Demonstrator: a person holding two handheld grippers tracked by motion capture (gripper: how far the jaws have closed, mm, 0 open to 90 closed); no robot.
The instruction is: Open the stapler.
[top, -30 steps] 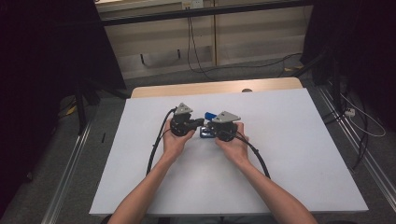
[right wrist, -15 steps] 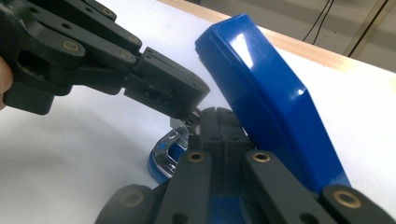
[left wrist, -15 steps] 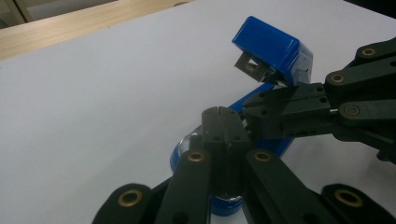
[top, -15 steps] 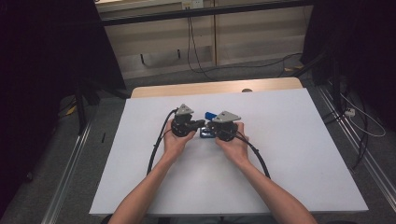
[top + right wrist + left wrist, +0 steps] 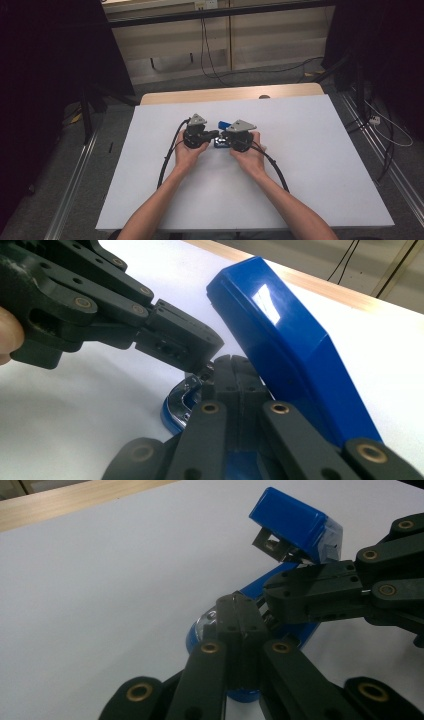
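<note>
Nothing has shifted since the earlier frames: both tongs, left (image 5: 216, 134) and right (image 5: 223, 137), stay pinched together on the opened blue stapler (image 5: 221, 125) (lid tilted up) lying between them on the bench (image 5: 310, 165), its long axis running away from the right tongs.

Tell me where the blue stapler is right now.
In the high view the blue stapler lies on the white table near its middle, between the left gripper and right gripper, its lid swung open.
</note>
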